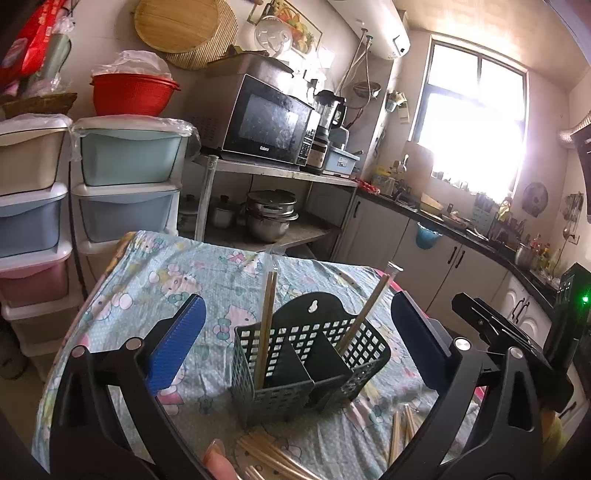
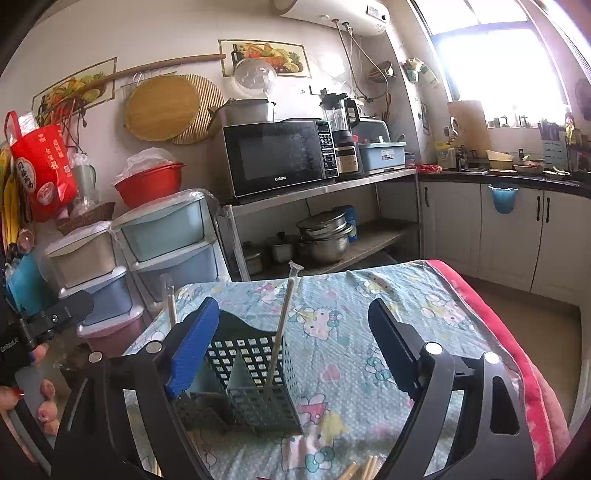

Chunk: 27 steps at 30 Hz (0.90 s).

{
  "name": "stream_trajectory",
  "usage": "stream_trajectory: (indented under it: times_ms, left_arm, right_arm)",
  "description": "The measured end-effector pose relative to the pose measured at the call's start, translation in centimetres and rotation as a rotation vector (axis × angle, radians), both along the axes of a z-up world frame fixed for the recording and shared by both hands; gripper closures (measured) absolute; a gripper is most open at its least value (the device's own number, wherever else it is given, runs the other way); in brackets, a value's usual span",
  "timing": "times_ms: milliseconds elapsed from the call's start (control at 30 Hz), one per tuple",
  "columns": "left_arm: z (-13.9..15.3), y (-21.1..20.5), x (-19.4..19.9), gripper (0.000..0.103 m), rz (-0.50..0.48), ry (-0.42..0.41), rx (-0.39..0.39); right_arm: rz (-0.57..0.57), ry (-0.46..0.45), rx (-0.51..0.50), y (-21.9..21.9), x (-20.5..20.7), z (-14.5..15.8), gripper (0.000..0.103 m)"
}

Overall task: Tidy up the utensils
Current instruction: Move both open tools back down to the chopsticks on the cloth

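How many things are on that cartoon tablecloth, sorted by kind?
Caddy: 1
Wrapped chopstick pairs standing in the caddy: 2, one left, one right
Loose chopsticks on the cloth: a pile, too overlapped to count
Total: 3, plus the pile

Ahead of the grippers, past the cloth-covered table, a metal shelf unit stands against the pale wall. A black microwave sits on its top board with a blender just to its right; steel pots crowd the lower shelf. To the left of the shelf rise stacked pastel plastic drawers, a red basin on top. Round bamboo boards hang on the wall above, near a fruit picture. A white water heater is mounted high. To the right, white cabinets under a dark countertop run beneath a window blazing with daylight.
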<state>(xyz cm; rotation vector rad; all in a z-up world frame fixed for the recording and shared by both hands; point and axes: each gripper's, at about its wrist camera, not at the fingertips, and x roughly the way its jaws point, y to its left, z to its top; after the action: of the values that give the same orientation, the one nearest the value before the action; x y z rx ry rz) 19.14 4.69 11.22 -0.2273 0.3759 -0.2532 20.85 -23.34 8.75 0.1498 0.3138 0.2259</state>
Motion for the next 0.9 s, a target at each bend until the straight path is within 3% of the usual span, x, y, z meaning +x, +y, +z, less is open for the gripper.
stream_trajectory:
  times_ms: [900]
  left_arm:
    - [-2.6, 1.0, -4.2, 0.011, 0.035, 0.067, -0.02]
  right_arm:
    - [0.059, 0.067, -0.067, 0.0, -5.2, -1.4, 0.019]
